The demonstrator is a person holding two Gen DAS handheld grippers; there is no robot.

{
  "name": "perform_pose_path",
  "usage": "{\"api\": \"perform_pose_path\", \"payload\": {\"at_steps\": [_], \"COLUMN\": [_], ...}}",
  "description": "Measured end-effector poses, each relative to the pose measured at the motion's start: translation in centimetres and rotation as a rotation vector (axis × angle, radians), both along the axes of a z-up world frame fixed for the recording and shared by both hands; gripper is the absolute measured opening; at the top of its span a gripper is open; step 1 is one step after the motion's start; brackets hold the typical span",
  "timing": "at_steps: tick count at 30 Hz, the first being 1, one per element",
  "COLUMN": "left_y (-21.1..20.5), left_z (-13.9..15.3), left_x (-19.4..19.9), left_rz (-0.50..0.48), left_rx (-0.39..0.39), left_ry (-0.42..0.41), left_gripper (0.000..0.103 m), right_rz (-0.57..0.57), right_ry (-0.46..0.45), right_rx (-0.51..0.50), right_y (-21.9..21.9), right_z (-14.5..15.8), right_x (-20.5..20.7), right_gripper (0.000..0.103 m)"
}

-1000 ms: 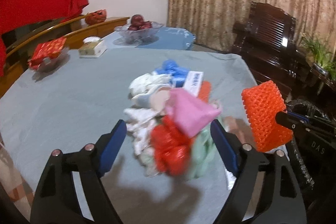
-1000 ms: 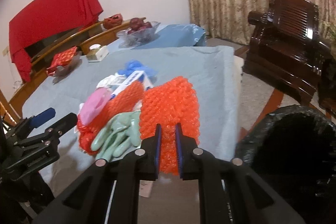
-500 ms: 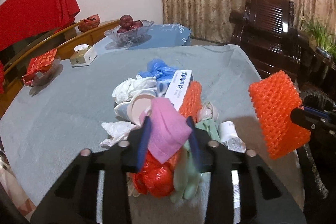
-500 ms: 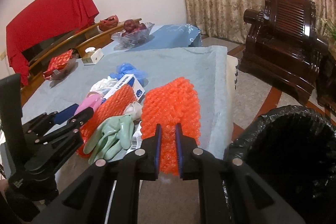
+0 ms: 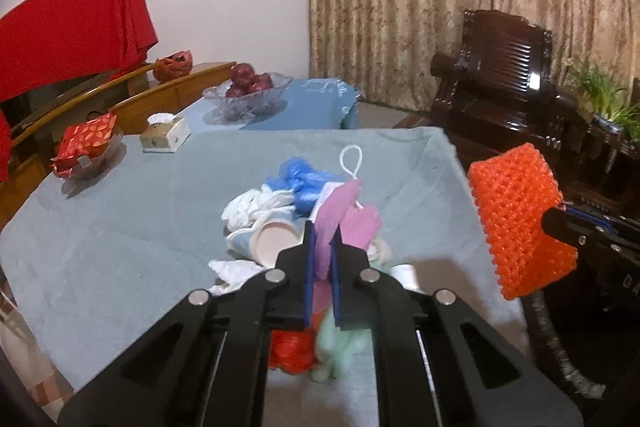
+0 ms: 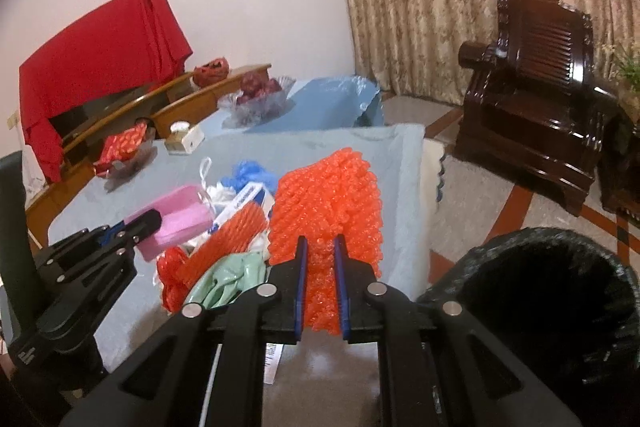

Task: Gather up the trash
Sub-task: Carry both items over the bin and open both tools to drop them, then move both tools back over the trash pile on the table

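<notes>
My left gripper (image 5: 322,231) has its jaws closing, and its blue pads pinch a pink pad (image 5: 352,219) with a white loop, lifted just above the trash pile. My right gripper (image 6: 320,241) is shut on an orange foam net (image 6: 326,203), held up past the table's edge beside the black-lined bin (image 6: 540,287). On the grey-blue table (image 5: 120,227) the pile holds a blue glove (image 5: 300,179), a paper cup (image 5: 272,243), white tissue (image 5: 256,203), a green glove (image 5: 340,347) and a red net (image 5: 290,351). The right wrist view shows the left gripper (image 6: 154,217) with the pink pad (image 6: 180,215).
A glass fruit bowl (image 5: 248,91), a tissue box (image 5: 166,133) and a dish with a red packet (image 5: 88,143) stand at the table's far left. A dark wooden armchair (image 5: 504,75) is beyond the table on the right, before a curtain.
The left jaws went from wide open around the pile to pinching the pink pad, which has come up off the pile. Both grippers have risen a little; the right keeps its orange net.
</notes>
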State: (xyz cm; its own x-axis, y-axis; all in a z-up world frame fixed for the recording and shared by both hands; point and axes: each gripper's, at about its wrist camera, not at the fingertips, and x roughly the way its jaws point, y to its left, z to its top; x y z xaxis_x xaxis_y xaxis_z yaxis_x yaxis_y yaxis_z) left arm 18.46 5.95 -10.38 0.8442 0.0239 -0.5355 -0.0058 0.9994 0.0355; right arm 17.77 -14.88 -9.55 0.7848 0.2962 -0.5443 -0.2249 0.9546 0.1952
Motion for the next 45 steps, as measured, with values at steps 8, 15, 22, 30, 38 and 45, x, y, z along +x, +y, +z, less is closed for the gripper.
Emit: {"api": "perform_pose_path", "payload": {"at_steps": [8, 15, 22, 30, 38, 45], "left_y": [-4.8, -9.9, -15.6, -19.8, -18.9, -14.1], "left_z": [1.9, 1.4, 0.0, -2.2, -2.6, -0.8], "left_x": [-1.8, -2.3, -2.0, -1.0, -1.8, -3.0], "left_rz": [-0.118, -0.216, -0.321, -0.432, -0.445, -0.345], "left_rx": [-0.043, -0.061, -0.073, -0.108, -0.146, -0.118], "left_ry": [-0.008, 0.007, 0.028, 0.112, 0.097, 0.029], "left_gripper": [0.006, 0.006, 0.006, 0.022, 0.073, 0.092], "right_rz": [-0.092, -0.214, -0.316, -0.418, -0.485, -0.427], "right_ry": [-0.028, -0.002, 0.036, 0.105, 0.105, 0.007], "right_rx": [0.008, -0.012, -0.054, -0.062, -0.089, -0.072], "right_y": [-4.6, -10.2, -14.8, -18.6, -19.9, -17.3], "right_z": [1.9, 1.4, 0.0, -2.4, -2.6, -0.8], "right_x": [-3.1, -6.1, -7.9, -8.6, -9.1, -9.3], "right_gripper": [0.013, 0.013, 0.013, 0.020, 0.075, 0.097]}}
